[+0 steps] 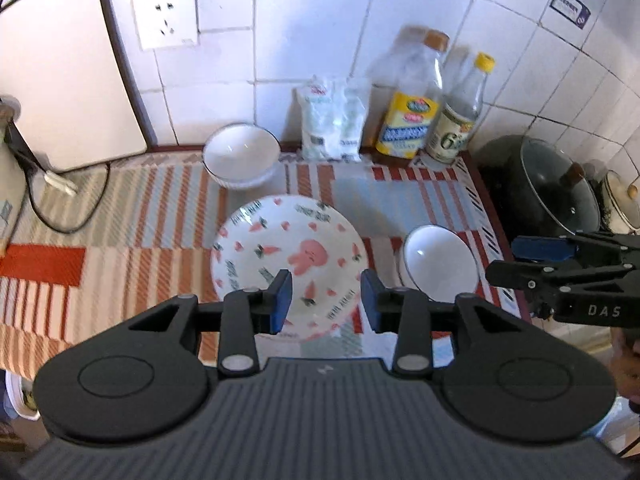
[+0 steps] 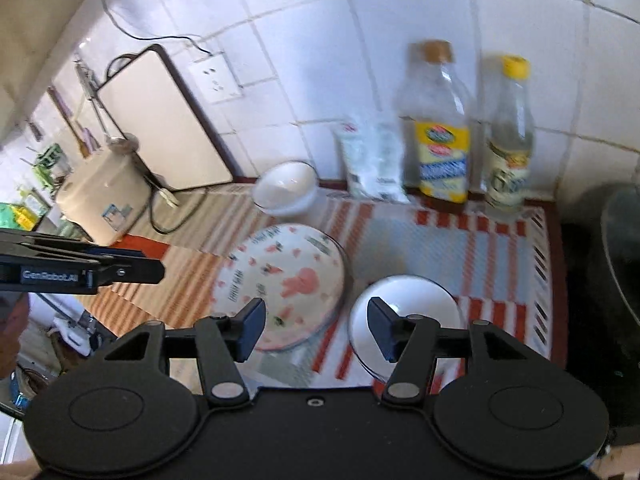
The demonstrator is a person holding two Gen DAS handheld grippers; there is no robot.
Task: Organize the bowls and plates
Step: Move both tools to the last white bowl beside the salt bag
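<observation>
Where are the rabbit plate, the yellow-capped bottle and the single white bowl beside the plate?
rabbit plate (image 1: 288, 248): left wrist view, on its patterned centre.
yellow-capped bottle (image 2: 509, 140): right wrist view, on its clear body.
single white bowl (image 1: 440, 260): left wrist view, on its inside.

A round plate (image 1: 288, 268) with a pink rabbit, carrots, hearts and small dark lettering on white lies flat and face up on the striped mat. Just to its right stands a plain white bowl (image 1: 440, 264), upright and empty, with a thin dark rim. Behind the plate, near the tiled wall, sit 2 more white bowls (image 1: 240, 156), nested 1 inside the other, open side up, the upper 1 also dark-rimmed. Plate and single bowl lie close together; whether they touch is unclear.
</observation>
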